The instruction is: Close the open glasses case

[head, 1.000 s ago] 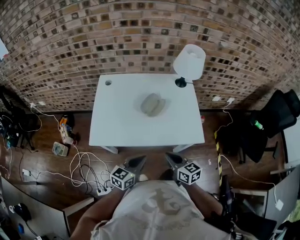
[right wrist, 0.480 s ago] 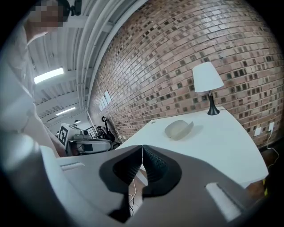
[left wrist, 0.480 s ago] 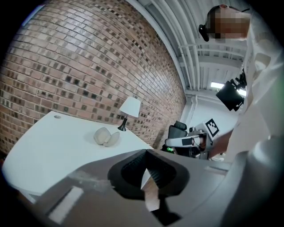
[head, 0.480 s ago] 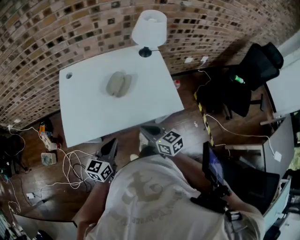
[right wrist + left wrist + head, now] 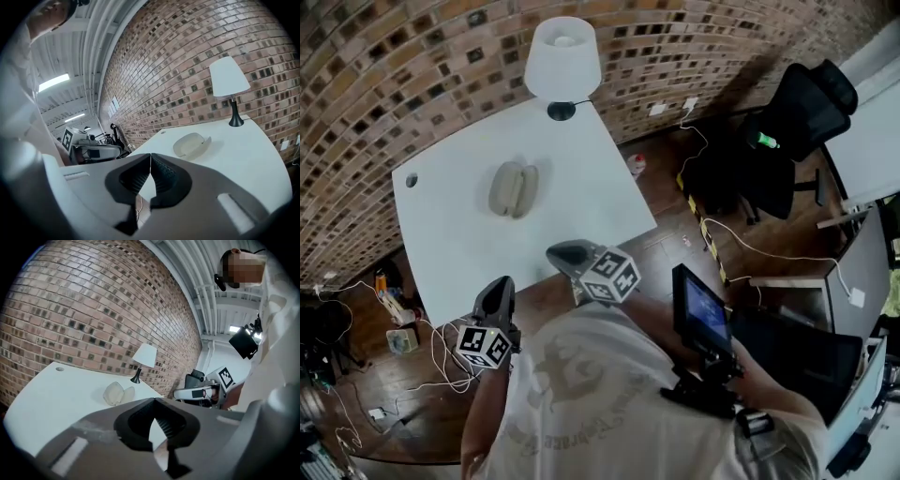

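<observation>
Both grippers had neared the bench (image 5: 600, 202): left gripper (image 5: 498, 289) and right gripper (image 5: 561, 253), jaws shut, empty. Near the lamp (image 5: 562, 56), the glasses case (image 5: 513, 189) lay open, untouched; closing remained.

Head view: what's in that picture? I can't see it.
An open glasses case lies on a white table beside a brick wall, with a white lamp at the far corner. The left gripper and right gripper, both shut and empty, are near the table's front edge, well apart from the case.
</observation>
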